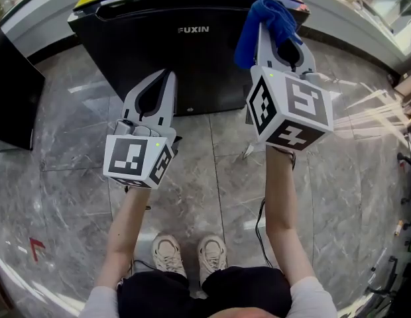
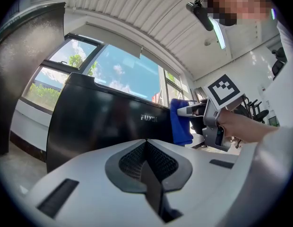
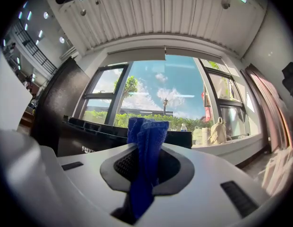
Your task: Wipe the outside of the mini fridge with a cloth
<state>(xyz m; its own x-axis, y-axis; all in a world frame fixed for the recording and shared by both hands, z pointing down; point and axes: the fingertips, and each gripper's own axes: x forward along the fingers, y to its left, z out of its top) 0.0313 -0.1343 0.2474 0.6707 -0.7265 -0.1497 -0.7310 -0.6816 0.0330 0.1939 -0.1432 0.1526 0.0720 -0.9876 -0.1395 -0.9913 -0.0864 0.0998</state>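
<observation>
A black mini fridge [image 1: 192,52] with a FUXIN label stands on the floor before me; it also shows in the left gripper view as the mini fridge [image 2: 104,122]. My right gripper [image 1: 280,25] is shut on a blue cloth [image 1: 265,25], held up near the fridge's top right corner. The cloth [image 3: 145,155] hangs clamped between the jaws in the right gripper view. My left gripper [image 1: 167,77] is shut and empty, low in front of the fridge door. The right gripper [image 2: 193,111] and cloth [image 2: 181,124] also show in the left gripper view.
Grey marble floor tiles [image 1: 73,131] surround the fridge. A dark cabinet [image 1: 13,91] stands at the left. A low windowsill ledge [image 1: 364,18] runs behind the fridge. A cable [image 1: 260,224] trails on the floor by my feet [image 1: 189,254].
</observation>
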